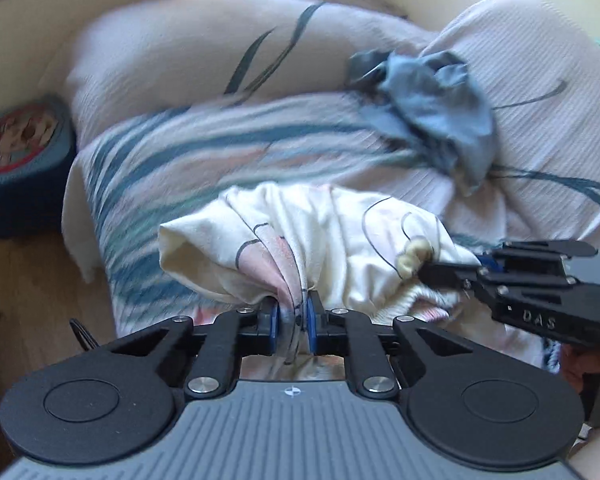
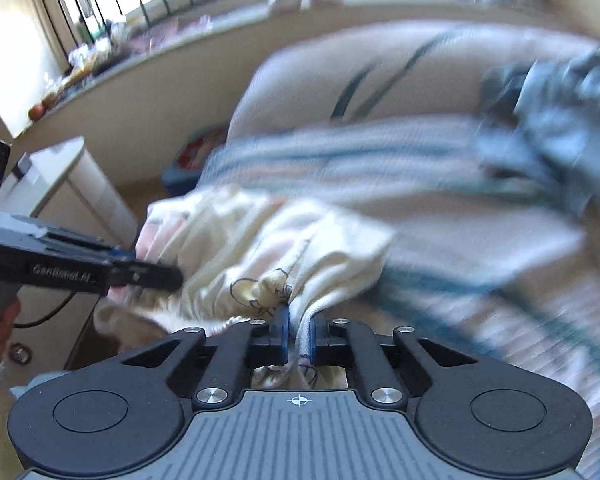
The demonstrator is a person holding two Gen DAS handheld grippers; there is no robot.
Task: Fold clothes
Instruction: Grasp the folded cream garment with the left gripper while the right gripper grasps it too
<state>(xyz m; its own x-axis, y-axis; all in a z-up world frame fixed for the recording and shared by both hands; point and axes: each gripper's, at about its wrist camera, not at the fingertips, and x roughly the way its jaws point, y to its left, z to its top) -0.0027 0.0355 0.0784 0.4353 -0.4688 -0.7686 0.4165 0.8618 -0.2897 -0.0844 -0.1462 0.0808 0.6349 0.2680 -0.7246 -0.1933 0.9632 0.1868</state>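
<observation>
Left gripper (image 1: 293, 316) clamps a bunched fold of the cream printed garment (image 1: 320, 248) between its blue pads, and the right gripper (image 1: 440, 272) bites its edge alongside. Behind, a crumpled blue garment (image 1: 432, 112) lies on the striped bedspread (image 1: 220, 148).

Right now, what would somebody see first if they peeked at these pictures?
First, the cream garment, bunched in the middle, pinched by both the left gripper and right gripper. Next, a crumpled blue-grey garment farther back on the striped bedspread.
</observation>
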